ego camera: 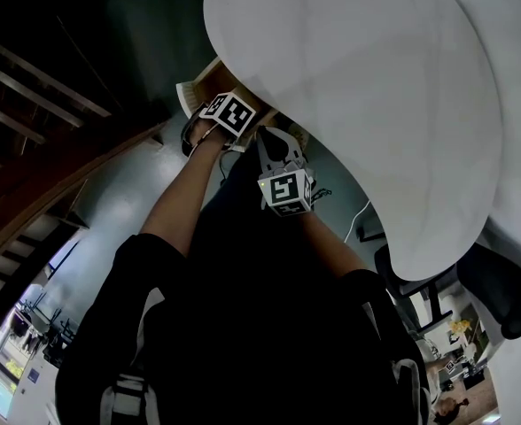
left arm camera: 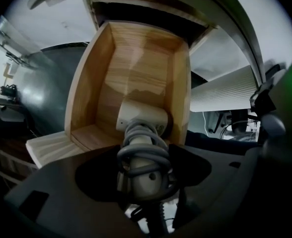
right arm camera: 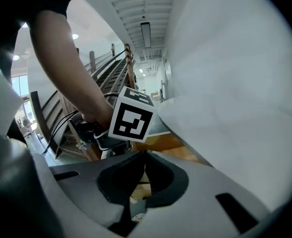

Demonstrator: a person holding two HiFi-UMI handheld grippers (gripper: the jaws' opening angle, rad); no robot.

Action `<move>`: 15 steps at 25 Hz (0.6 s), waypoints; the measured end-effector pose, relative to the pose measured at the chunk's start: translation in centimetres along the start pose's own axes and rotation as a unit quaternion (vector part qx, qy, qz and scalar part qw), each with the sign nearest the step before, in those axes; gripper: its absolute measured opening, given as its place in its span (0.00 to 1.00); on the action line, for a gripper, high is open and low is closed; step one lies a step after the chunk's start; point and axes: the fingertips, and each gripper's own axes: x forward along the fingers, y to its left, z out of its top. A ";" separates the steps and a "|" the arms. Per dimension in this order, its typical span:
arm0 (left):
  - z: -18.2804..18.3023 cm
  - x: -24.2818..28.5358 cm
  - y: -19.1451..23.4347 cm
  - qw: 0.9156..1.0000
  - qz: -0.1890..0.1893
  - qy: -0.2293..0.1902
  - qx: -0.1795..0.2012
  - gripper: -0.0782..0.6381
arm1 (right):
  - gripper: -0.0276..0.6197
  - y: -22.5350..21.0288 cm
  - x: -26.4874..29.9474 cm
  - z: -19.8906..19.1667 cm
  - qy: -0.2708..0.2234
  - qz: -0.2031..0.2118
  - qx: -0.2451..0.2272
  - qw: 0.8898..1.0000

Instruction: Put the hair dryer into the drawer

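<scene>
My biggest risk comes from the desk (ego camera: 358, 104), which overhangs the drawer (left arm camera: 94, 83). If I leave the dryer (left arm camera: 143, 118) standing too tall, I judge the drawer would jam against the desk's underside when pushed in.

Next is the drawer's right wall. The dryer's head is inside the drawer, just beside that wall and toward the front corner, so a skewed descent could snag it there. I cannot tell whether the head touches the bottom, so letting go now could mean a drop and a knock.

My left tongs (left arm camera: 145, 170) point steeply down and grip the dryer by its handle. The smallest worry is the cord (left arm camera: 143, 152), wound round the handle in loose-looking loops right where I hold. 1 loop could slip free and hang over the rim.

My right tongs (right arm camera: 145, 157) are closed on nothing beside the left ones, so they steady nothing.

The room is large and open, with a grey floor (ego camera: 119, 202) and wooden stairs (ego camera: 30, 96) to my left. The desk top is white, smooth and rounded. A black chair (ego camera: 500, 295) stands at its far side.
</scene>
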 end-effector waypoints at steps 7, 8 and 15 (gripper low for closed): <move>0.0 -0.1 -1.0 1.000 -0.013 -0.020 0.002 0.65 | 0.08 -0.1 -0.7 -0.3 -0.010 -0.006 -0.006 1.000; 0.1 -0.3 -0.9 0.999 -0.010 -0.030 -0.001 0.66 | 0.08 -0.1 -0.8 -0.4 -0.012 -0.007 -0.008 1.000; 1.1 -3.8 -0.4 0.990 0.022 -0.139 -0.003 0.67 | 0.08 -0.2 -2.0 0.8 -0.024 -0.010 -0.027 0.999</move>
